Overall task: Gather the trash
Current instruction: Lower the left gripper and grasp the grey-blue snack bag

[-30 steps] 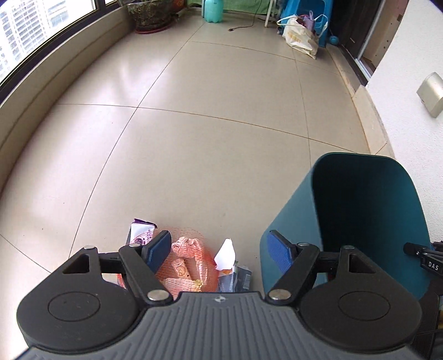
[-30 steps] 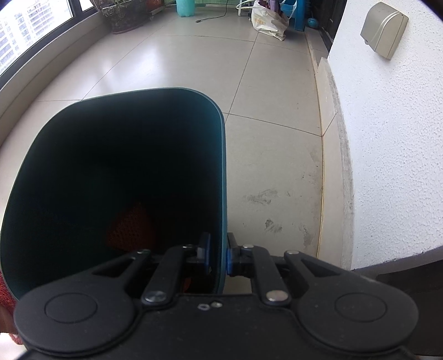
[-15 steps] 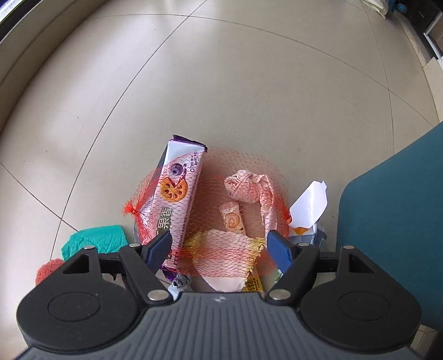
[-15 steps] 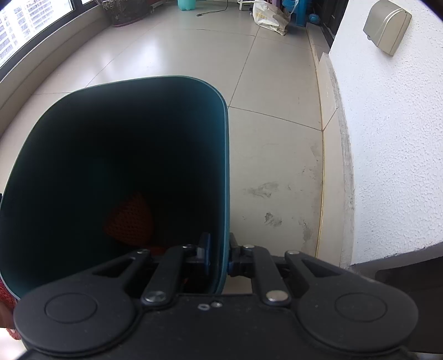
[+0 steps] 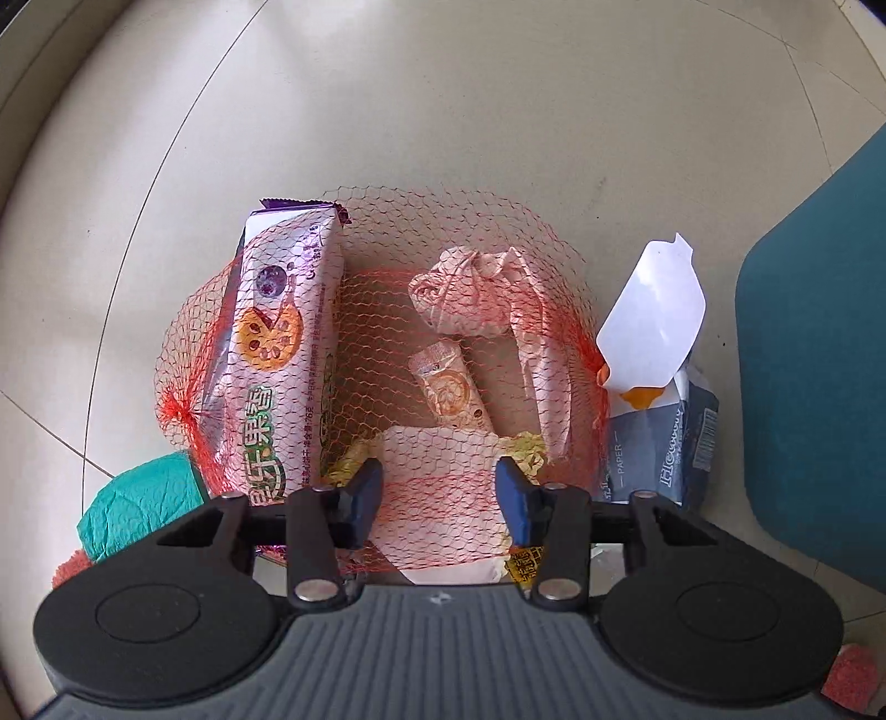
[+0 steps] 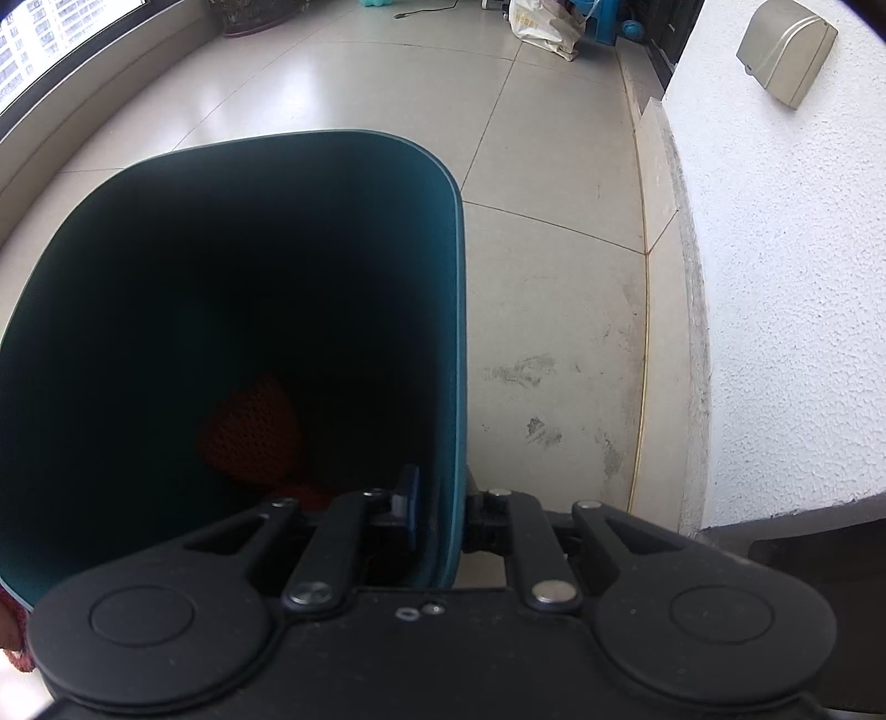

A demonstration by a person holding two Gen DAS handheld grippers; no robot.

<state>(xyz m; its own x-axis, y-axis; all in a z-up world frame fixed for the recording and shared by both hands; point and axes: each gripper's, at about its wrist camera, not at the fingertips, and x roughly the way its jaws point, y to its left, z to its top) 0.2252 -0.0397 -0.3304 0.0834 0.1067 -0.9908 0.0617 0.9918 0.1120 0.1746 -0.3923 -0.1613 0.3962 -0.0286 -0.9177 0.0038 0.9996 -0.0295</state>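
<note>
Mostly light, floppy stuff: red mesh net bag (image 5: 382, 332) draped over wrappers on floor (image 5: 443, 111), beside teal bin (image 5: 819, 387). Best pinched at mesh over crumpled white wrapper (image 5: 437, 487). Left hand-held gripper (image 5: 437, 493) just been closing, half-open, mesh between, not yet pinched. Right hand-held gripper (image 6: 437, 512) clamped on bin rim.

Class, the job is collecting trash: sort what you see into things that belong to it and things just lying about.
Belongs:
red mesh net
purple snack wrapper
grey tissue pack
teal plastic bin
left gripper
right gripper

Lying about:
potted plant
white shopping bag
</note>
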